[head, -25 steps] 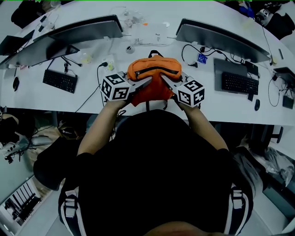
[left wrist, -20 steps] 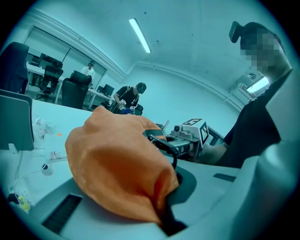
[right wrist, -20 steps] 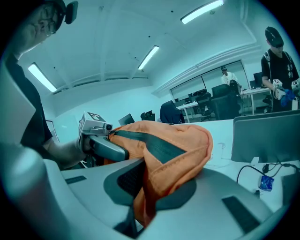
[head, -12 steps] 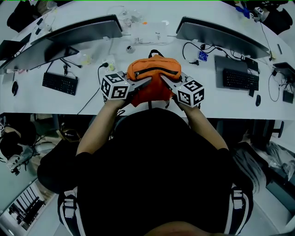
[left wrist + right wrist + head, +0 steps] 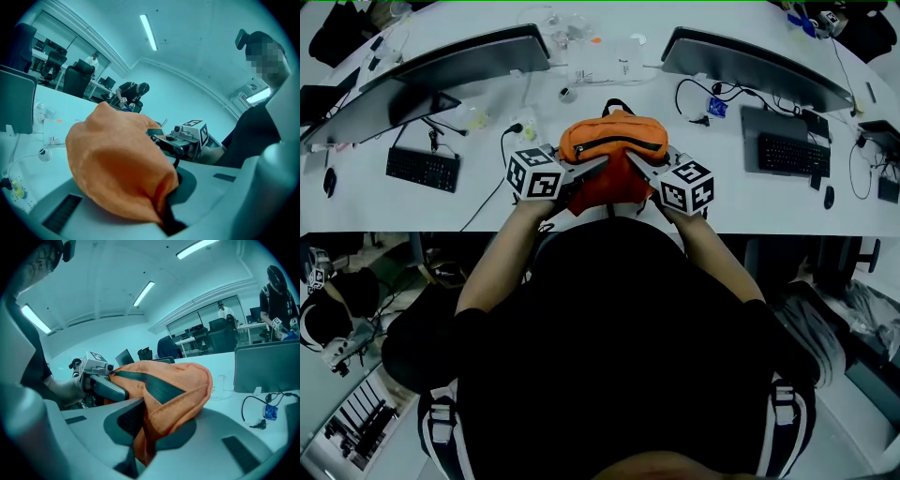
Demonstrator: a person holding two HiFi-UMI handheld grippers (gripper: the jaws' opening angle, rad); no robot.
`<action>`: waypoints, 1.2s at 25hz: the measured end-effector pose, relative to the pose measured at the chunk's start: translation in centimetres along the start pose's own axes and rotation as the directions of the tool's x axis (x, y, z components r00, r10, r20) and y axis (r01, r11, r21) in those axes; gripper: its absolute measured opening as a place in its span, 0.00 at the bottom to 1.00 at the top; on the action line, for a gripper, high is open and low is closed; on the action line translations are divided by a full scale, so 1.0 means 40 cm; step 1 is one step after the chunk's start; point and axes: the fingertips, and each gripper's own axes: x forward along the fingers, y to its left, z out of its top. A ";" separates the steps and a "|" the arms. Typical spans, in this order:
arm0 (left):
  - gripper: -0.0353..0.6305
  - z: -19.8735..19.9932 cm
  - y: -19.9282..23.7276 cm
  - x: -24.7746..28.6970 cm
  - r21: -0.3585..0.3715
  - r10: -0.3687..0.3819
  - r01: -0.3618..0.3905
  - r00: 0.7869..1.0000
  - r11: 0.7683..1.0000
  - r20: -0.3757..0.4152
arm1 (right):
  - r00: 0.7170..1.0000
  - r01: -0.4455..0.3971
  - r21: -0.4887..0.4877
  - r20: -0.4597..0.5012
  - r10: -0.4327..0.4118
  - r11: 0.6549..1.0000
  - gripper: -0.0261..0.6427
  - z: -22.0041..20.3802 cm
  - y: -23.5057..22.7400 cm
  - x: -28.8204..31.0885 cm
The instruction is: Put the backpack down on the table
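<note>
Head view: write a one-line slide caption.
Left gripper and right gripper pinch the orange backpack at the white table.

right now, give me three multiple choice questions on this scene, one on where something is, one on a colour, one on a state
1. Where is the backpack?
A. on the floor
B. over the near part of the table, in front of the person
C. on top of a monitor

2. What colour is its fabric?
A. blue
B. green
C. orange

3. How do the left gripper and the right gripper stand?
A. both shut on the backpack's fabric
B. both wide open and empty
C. one shut, one open

Answers:
1 B, the head view shows it above the white tabletop, just ahead of the person.
2 C, it shows orange in every view.
3 A, each gripper view shows fabric pinched between closed jaws.
</note>
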 end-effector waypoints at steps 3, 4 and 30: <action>0.11 -0.021 0.011 -0.002 -0.013 -0.002 0.002 1.000 1.000 -0.005 | 1.000 0.003 0.007 -0.014 -0.002 1.000 0.13 -0.018 0.002 0.012; 0.11 -0.027 0.015 -0.003 -0.020 -0.002 0.002 1.000 1.000 -0.006 | 1.000 0.003 0.010 -0.017 -0.003 1.000 0.13 -0.024 0.002 0.016; 0.11 -0.209 0.092 0.014 -0.114 0.007 -0.019 0.994 0.993 -0.110 | 0.993 -0.014 0.112 -0.112 0.026 0.994 0.13 -0.203 -0.008 0.093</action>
